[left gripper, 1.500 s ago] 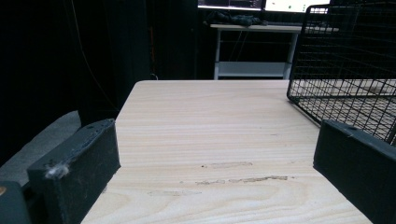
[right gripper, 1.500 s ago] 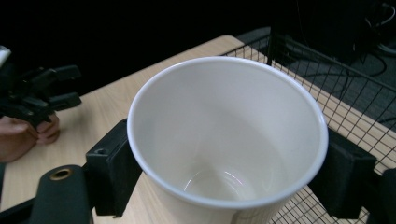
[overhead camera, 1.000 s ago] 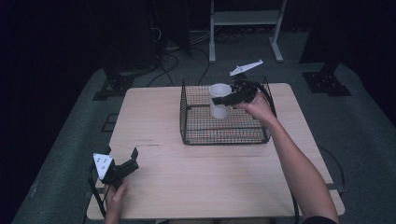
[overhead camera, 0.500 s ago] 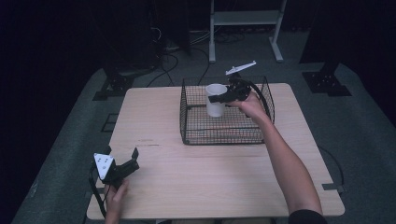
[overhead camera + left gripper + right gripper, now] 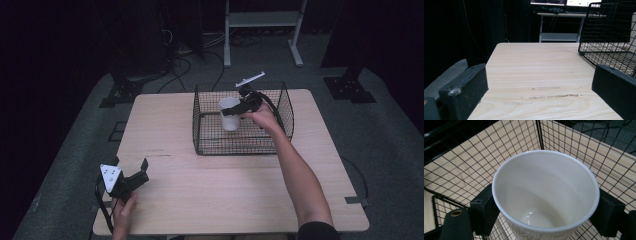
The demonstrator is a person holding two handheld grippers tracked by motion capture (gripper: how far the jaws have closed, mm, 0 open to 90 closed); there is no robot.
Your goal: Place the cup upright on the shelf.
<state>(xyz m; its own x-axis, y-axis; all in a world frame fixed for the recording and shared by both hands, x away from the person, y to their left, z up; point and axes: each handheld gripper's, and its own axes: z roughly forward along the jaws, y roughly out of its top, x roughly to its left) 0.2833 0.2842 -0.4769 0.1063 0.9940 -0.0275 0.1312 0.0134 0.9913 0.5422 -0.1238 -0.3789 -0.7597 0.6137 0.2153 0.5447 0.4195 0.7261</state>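
Note:
A white paper cup [image 5: 229, 114] stands upright inside the black wire basket [image 5: 240, 150], held by its sides. My right gripper [image 5: 237, 107] is shut on it, coming over the basket's far right rim. In the right gripper view the empty cup [image 5: 546, 195] sits between the two black pads [image 5: 482, 210], with the basket's mesh floor [image 5: 499, 145] under it. I cannot tell whether the cup touches the floor. My left gripper [image 5: 131, 169] rests low at the table's front left corner, open and empty. Its view shows bare wood between the jaws of the left gripper [image 5: 539, 87].
The light wooden table [image 5: 200, 200] has free room in front of and left of the basket. The basket's near corner [image 5: 609, 37] shows in the left gripper view. A white shelf frame [image 5: 260, 20] and cables lie on the floor behind the table.
My right gripper has carried the cup slightly left and lower into the basket. The left gripper has stayed in place.

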